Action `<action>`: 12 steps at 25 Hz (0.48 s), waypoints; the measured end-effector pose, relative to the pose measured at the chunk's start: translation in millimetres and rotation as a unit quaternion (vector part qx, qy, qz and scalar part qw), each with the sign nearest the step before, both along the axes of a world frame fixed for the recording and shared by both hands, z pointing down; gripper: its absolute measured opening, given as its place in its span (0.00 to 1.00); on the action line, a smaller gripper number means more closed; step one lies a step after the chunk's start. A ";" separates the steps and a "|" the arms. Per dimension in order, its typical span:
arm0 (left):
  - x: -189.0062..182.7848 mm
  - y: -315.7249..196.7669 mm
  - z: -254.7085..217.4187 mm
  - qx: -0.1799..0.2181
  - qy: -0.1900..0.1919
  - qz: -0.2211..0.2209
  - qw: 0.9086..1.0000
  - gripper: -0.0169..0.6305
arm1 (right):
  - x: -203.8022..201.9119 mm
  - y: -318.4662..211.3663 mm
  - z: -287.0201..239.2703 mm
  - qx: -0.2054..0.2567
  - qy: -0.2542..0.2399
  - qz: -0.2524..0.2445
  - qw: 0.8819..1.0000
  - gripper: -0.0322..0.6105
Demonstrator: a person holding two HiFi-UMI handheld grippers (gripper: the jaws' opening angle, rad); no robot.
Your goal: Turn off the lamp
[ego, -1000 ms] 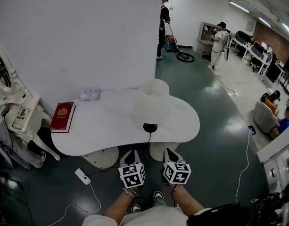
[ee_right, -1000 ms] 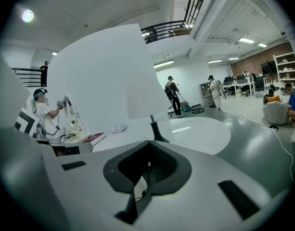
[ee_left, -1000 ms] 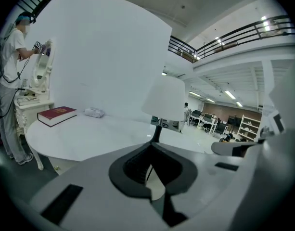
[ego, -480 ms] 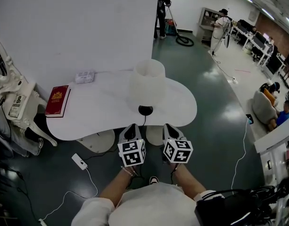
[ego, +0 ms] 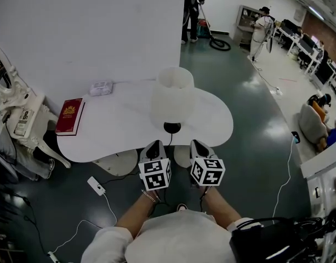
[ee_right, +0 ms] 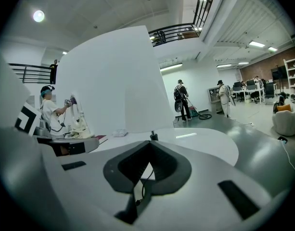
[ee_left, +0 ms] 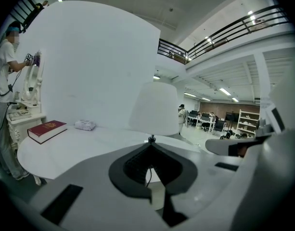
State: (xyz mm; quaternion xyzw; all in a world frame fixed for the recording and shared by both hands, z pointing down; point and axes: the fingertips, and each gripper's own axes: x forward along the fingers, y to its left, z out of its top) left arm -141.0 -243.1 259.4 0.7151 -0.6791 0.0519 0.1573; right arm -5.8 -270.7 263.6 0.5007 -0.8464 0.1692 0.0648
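The lamp has a white drum shade [ego: 172, 93] and a round black base [ego: 172, 127]. It stands near the front edge of the white table [ego: 118, 133]. Its black cord [ego: 169, 145] drops over that edge between my two grippers. My left gripper [ego: 155, 146] and right gripper [ego: 198, 144] hover side by side just before the table edge, below the lamp base and apart from it. Both point at the lamp, and both are shut on nothing. The shade [ee_left: 153, 109] fills the middle of the left gripper view above the left gripper [ee_left: 149, 141]. The shade [ee_right: 148, 107] also stands over the right gripper [ee_right: 150, 141].
A red book [ego: 70, 115] and a small white packet [ego: 101, 87] lie on the table's left part. A white wall [ego: 91, 32] stands behind the table and an ornate white stand [ego: 17, 116] to its left. A power adapter [ego: 96, 186] lies on the floor. People [ego: 194, 4] work far behind.
Both grippers have risen and come a little nearer to the table's front edge and the lamp base. Their jaws stay shut. The lamp has not moved.
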 end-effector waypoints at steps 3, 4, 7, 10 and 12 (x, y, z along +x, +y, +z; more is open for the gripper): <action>-1.6 -1.6 0.9 -0.001 0.001 -0.005 1.000 0.04 | -3.4 -2.1 2.1 -0.004 -0.003 -0.004 1.000 0.05; -1.8 -1.7 1.8 -0.002 0.000 -0.006 1.000 0.04 | -4.8 -2.2 3.2 -0.006 -0.003 -0.007 1.000 0.05; -1.3 -2.7 4.0 -0.004 -0.005 -0.005 1.000 0.04 | -8.2 -2.9 5.0 -0.008 -0.003 -0.013 1.000 0.05; -1.1 -4.1 4.4 -0.005 -0.007 -0.005 1.000 0.04 | -10.1 -4.4 4.7 -0.007 -0.004 -0.015 1.000 0.05; -1.8 -4.8 3.7 -0.004 -0.007 -0.006 1.000 0.04 | -11.5 -5.3 4.4 -0.006 -0.004 -0.017 1.000 0.05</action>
